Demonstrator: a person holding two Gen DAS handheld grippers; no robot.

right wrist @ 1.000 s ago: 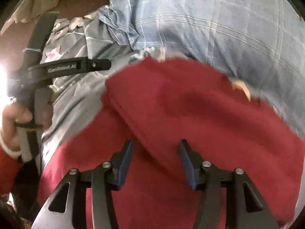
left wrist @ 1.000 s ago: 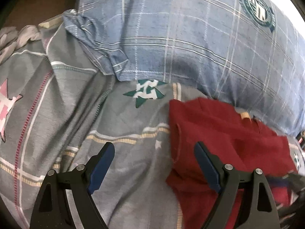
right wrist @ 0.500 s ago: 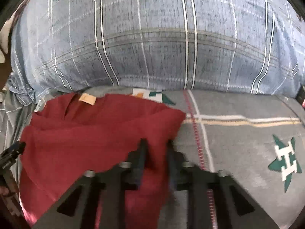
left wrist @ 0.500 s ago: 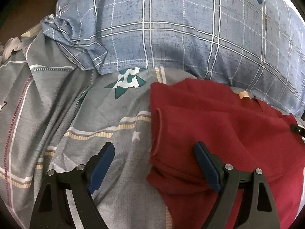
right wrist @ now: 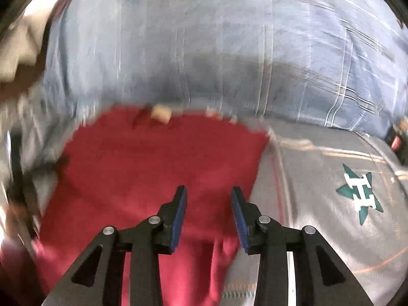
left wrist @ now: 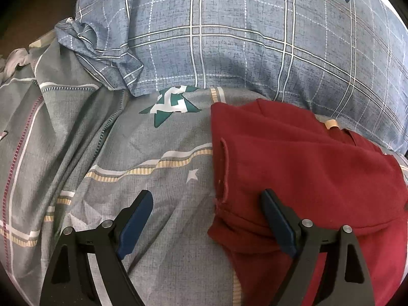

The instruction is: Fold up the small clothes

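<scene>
A dark red garment point(left wrist: 293, 158) lies folded on the grey patterned bedsheet point(left wrist: 127, 153), its tan neck label point(left wrist: 331, 123) toward the pillow. My left gripper point(left wrist: 206, 204) is open and empty, straddling the garment's left edge just above the sheet. In the blurred right wrist view the garment point(right wrist: 158, 168) shows with its label point(right wrist: 160, 113). My right gripper point(right wrist: 209, 204) is open over the garment's right part, holding nothing.
A large blue plaid pillow point(left wrist: 255, 38) lies right behind the garment and also shows in the right wrist view point(right wrist: 204, 51). Green star prints mark the sheet point(left wrist: 170, 104) point(right wrist: 359, 191). Pale crumpled cloth point(left wrist: 15, 58) lies at the far left.
My right gripper has opened and let go of the red garment, then swung back left over it. The left gripper stayed open, drifting slightly; the garment now lies flat.
</scene>
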